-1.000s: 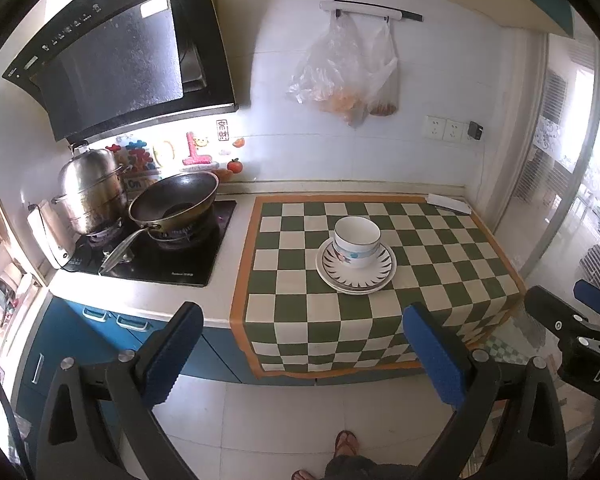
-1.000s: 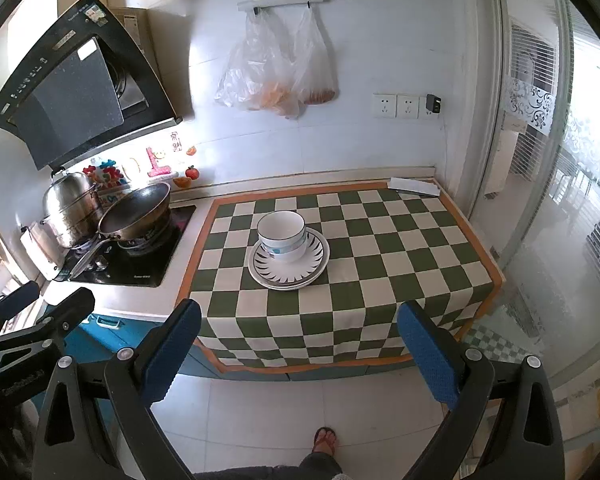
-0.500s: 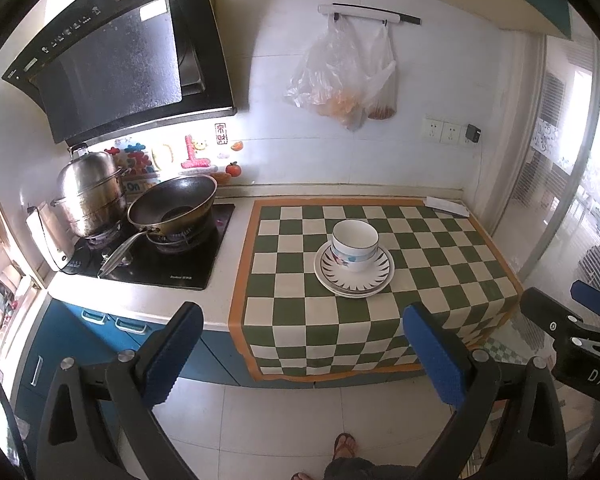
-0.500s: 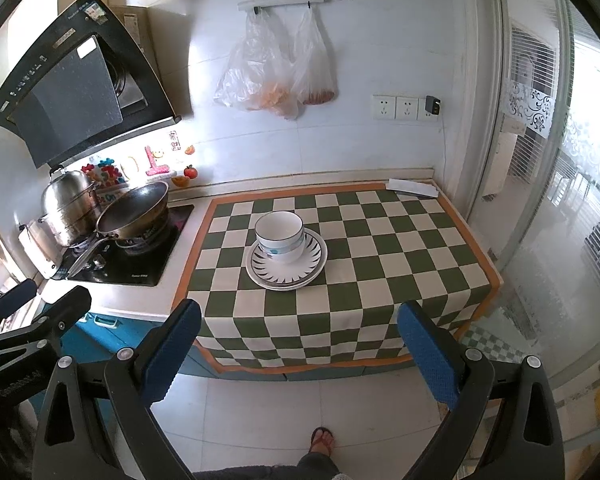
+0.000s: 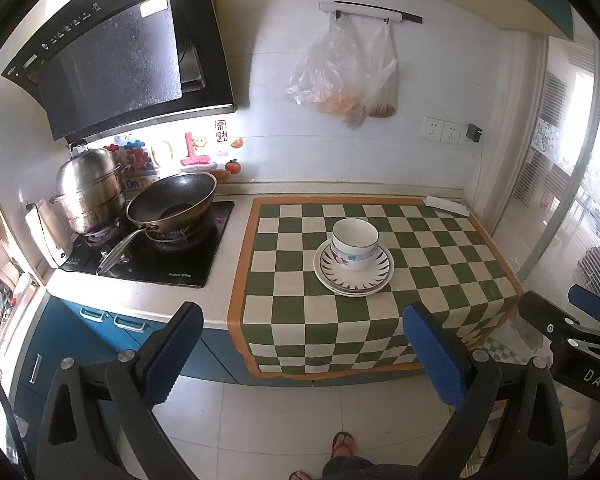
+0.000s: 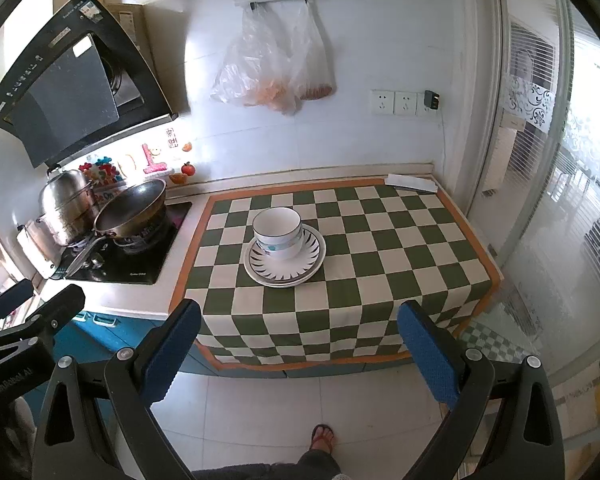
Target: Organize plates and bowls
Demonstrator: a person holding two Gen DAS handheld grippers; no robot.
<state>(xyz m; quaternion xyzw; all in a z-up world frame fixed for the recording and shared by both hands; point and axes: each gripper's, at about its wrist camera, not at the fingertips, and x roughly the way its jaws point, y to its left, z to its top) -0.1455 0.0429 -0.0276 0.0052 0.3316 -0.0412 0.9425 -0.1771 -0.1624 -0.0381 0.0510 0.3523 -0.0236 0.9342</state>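
Stacked white bowls sit on a stack of white plates with dark ray patterns, in the middle of a green-and-white checkered cloth on the counter. My left gripper is open, held out over the floor in front of the counter, well short of the dishes. My right gripper is open too, likewise back from the counter edge. Nothing is between either pair of blue pads.
Left of the cloth a wok and a steel steamer pot stand on a gas hob. Plastic bags hang on the wall. A folded white cloth lies at the back right. A person's sandalled foot is on the tiled floor below.
Both grippers have drawn back slightly from the counter; the dishes look a little smaller and farther. The bowls and plates have not moved.
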